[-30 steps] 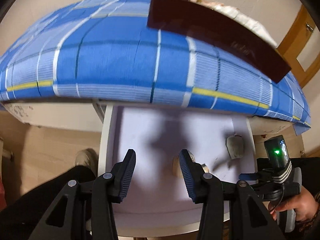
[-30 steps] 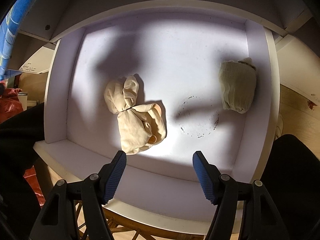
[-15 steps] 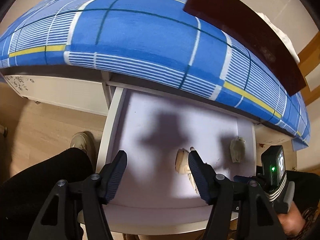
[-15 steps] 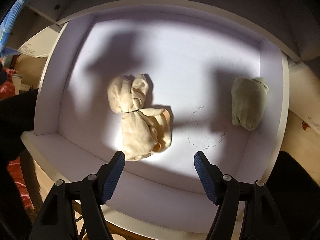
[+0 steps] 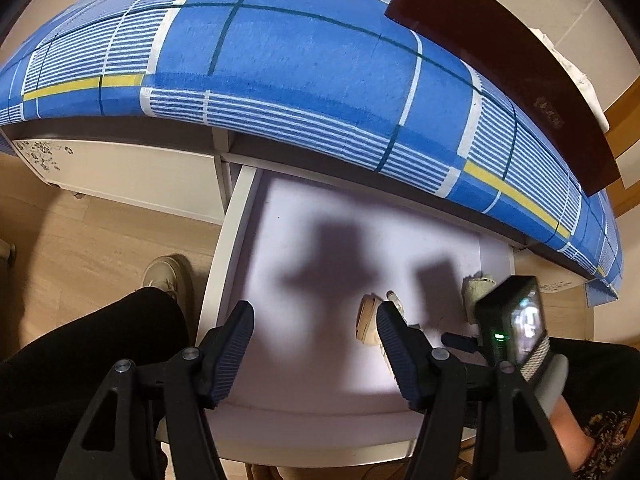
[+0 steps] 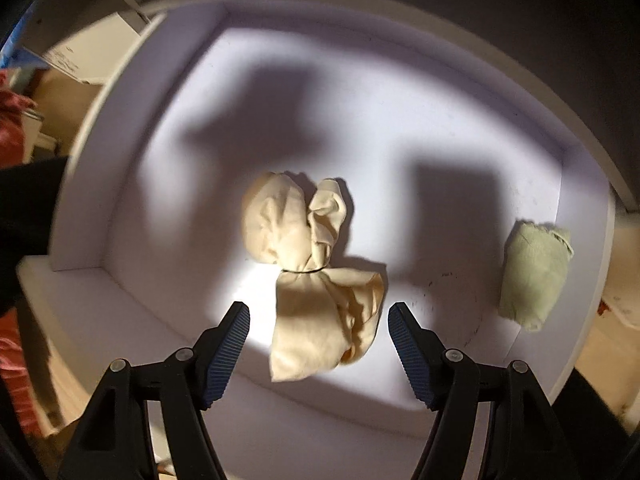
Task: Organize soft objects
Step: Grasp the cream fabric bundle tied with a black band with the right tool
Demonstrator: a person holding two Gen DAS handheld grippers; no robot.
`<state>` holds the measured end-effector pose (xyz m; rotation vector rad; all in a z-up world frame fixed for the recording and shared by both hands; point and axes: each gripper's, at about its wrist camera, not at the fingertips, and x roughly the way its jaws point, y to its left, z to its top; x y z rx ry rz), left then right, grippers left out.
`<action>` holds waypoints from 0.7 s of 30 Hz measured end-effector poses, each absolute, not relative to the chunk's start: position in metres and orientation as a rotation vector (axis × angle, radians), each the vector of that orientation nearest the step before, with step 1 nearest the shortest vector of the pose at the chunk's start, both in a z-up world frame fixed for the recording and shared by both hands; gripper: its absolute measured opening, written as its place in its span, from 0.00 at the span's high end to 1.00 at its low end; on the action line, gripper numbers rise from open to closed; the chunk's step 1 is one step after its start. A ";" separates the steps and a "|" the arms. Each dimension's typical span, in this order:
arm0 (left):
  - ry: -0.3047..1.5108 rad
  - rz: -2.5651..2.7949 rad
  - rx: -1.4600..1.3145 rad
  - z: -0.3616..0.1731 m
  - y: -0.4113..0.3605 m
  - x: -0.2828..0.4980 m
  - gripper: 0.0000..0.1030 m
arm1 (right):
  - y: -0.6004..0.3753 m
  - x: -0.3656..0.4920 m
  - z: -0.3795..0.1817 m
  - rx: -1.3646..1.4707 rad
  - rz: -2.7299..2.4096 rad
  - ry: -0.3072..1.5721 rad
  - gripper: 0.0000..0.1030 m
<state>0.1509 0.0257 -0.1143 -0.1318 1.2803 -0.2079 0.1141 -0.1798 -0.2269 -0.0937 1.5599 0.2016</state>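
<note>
Two soft bundles are seen in the drawer (image 6: 132, 92): cream cloth (image 6: 316, 272) mid-floor between the right gripper (image 6: 319, 326)'s wide, empty jaws, green roll (image 6: 534, 274) at the right wall; the left gripper (image 5: 315, 338) is spread empty.

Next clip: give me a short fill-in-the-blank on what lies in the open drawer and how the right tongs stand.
1. The cream cloth bundle lies inside the open white ____.
2. The rolled item by the drawer's right wall is pale ____.
3. The right tongs are ____, straddling the cream bundle's near end without pressing it.
4. The bedcover above the drawer is mostly ____.

Missing words: drawer; green; open; blue
</note>
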 end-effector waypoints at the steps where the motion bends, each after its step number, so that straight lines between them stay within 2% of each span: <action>1: 1.282 -0.207 -0.131 -0.116 0.026 0.151 0.37 | -0.179 0.115 -0.232 -0.103 0.196 1.570 0.30; 12: 1.299 -0.205 -0.134 -0.119 0.025 0.153 0.37 | -0.163 0.127 -0.262 -0.164 0.195 1.601 0.30; 21: 1.309 -0.197 -0.129 -0.122 0.024 0.154 0.37 | -0.154 0.136 -0.279 -0.195 0.206 1.612 0.42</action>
